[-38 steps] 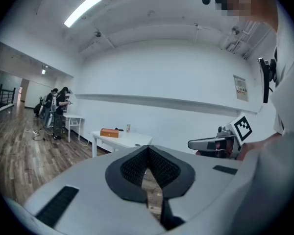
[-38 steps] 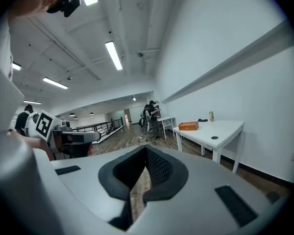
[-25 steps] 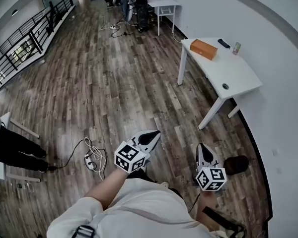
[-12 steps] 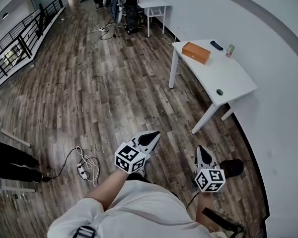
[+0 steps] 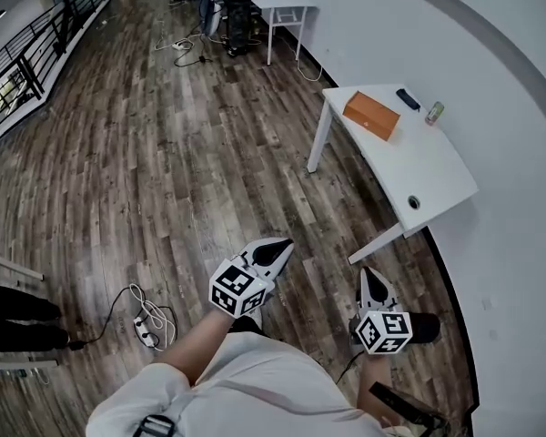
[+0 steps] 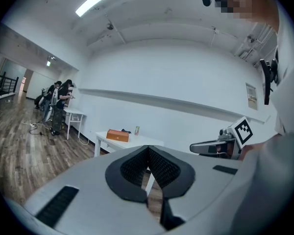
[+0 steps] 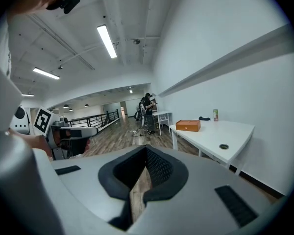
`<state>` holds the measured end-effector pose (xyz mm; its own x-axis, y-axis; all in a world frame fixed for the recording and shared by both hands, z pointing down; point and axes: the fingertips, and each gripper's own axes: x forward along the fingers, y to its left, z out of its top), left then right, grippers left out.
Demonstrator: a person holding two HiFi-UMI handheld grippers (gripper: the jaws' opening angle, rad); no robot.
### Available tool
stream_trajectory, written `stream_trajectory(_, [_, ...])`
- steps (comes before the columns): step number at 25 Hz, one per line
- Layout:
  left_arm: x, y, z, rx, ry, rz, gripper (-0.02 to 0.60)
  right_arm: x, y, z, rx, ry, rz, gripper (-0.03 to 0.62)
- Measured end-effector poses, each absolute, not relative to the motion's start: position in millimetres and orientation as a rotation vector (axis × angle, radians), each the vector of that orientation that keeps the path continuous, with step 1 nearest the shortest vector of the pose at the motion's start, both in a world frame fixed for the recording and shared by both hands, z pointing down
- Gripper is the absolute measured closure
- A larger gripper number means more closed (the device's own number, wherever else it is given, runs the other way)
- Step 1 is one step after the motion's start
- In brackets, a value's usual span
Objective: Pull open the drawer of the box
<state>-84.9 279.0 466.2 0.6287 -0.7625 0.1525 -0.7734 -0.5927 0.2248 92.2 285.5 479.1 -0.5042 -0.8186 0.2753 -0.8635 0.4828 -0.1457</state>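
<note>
- Here, the left gripper [image 5: 275, 247] is carried low, close to the person's body, with its jaws clenched tip to tip on nothing. Nothing is within reach yet, so a closed, empty tool suits the approach.
- The right gripper [image 5: 371, 278] is held the same way at the person's right. Its own view shows the pads meeting at the tips with only the wooden floor [image 5: 164, 153] behind them.
- The task's thing, the orange box [image 5: 371, 116], lies on the white table [image 5: 437, 167] at the far right, well apart from both grippers. It sits toward the table's far end, near the edge that faces the open floor.
- Both gripper views point toward the box, which fits a walk toward the table.
- The drawer front cannot be made out at this range, so which face pulls out is undecided.
- A small can [image 5: 434, 112] and a dark flat object [image 5: 407, 99] stand beside the box, closer to the wall and apart from it.
- Judgement: the task has not begun. The next step calls for closing on the table and parting one set of jaws.
</note>
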Motion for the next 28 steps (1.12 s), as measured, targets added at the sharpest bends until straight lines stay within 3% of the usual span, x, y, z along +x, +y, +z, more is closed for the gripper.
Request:
stream_trajectory(13, [-176,184,475,2.562,-1.244,0.065,0.569,11,185,480,1.476,-2.527,0.389,0.595])
stream_trajectory(28, [-174,48,477,2.529,-1.313,0.099,0.569,23,36,485,1.462,-2.566,0.403,0.595])
